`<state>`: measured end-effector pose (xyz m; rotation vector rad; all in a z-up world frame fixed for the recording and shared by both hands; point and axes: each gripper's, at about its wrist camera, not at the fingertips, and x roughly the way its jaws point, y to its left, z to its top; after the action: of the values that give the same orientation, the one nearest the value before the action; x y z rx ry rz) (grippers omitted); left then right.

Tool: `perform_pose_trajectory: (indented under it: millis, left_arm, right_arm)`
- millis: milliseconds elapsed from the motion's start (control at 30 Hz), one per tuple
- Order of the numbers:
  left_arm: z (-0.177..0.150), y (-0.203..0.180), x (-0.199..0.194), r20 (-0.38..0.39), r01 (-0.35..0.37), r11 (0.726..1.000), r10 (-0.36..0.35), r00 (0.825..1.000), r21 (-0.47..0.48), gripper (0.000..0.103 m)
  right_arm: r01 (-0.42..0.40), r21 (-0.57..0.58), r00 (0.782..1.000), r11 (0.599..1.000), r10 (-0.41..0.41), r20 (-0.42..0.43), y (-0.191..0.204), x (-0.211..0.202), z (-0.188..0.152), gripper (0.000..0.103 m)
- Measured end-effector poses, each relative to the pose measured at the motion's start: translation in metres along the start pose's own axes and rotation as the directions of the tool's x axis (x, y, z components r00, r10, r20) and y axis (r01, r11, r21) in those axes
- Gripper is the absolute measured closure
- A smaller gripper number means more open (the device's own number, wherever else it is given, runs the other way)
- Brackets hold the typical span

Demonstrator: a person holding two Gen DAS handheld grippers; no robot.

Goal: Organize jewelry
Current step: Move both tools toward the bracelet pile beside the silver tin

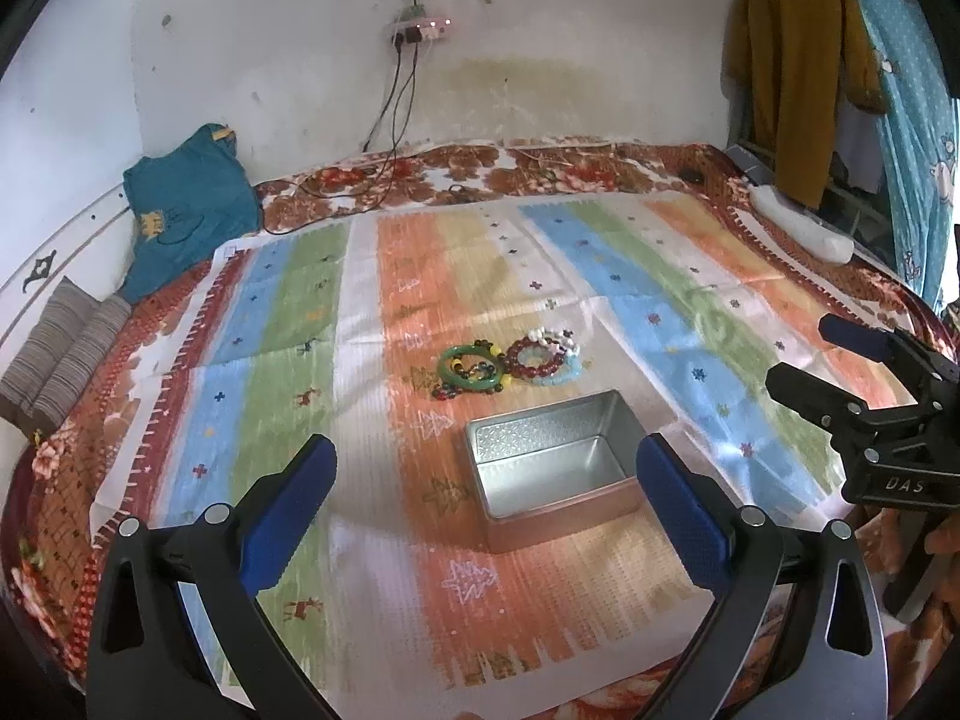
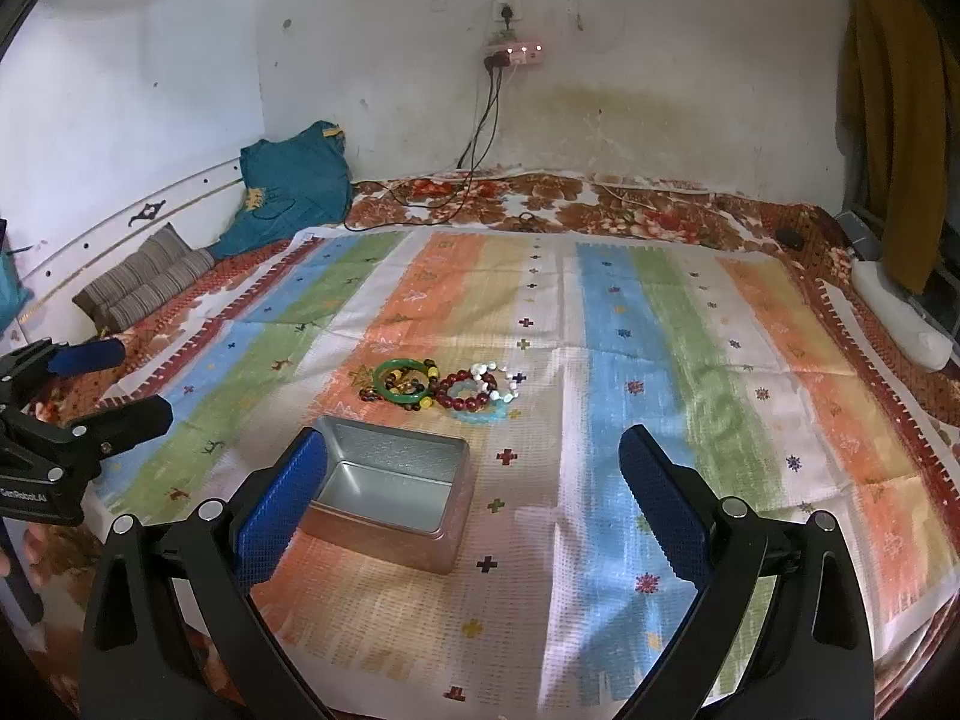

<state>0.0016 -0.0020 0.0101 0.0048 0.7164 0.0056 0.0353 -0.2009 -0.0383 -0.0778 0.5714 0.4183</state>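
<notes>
A small pile of bracelets lies on the striped cloth: a green bangle (image 1: 471,367) (image 2: 401,387), a dark red bead bracelet (image 1: 531,359) (image 2: 467,390), a white bead bracelet (image 1: 561,341) (image 2: 501,381) and a pale blue one (image 2: 480,415). An open, empty metal tin (image 1: 549,468) (image 2: 390,495) sits just in front of them. My left gripper (image 1: 486,480) is open and empty, short of the tin. My right gripper (image 2: 474,480) is open and empty, with the tin by its left finger. Each gripper also shows in the other's view: the right one in the left wrist view (image 1: 840,372), the left one in the right wrist view (image 2: 102,384).
The striped cloth (image 1: 660,276) (image 2: 690,330) covers a floral bedspread against a white wall. A teal garment (image 1: 186,210) and a striped cushion (image 1: 60,360) lie far left. Cables (image 1: 390,168) run from a wall socket. A white object (image 2: 900,312) lies at the right edge.
</notes>
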Motion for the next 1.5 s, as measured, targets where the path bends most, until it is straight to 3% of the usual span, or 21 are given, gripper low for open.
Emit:
perform_pose_trajectory:
  millis: [267,667,1500]
  left_arm:
    - [-0.003,0.012,0.002,0.0,0.002,0.998,-0.002,1.0,-0.057,0.005]
    - [-0.003,0.014,0.001,0.016,-0.01,0.999,0.011,1.0,-0.044,0.005]
    - [0.013,0.034,0.032,-0.051,-0.07,0.994,0.065,0.997,-0.083,0.006]
  right_arm:
    - [-0.003,-0.006,1.0,1.0,0.003,-0.013,0.001,0.003,-0.001,0.004]
    - [-0.009,-0.01,1.0,1.0,0.009,-0.023,0.002,0.006,-0.004,0.004]
    - [0.014,-0.041,0.997,0.999,-0.017,-0.075,0.01,0.03,0.007,0.004]
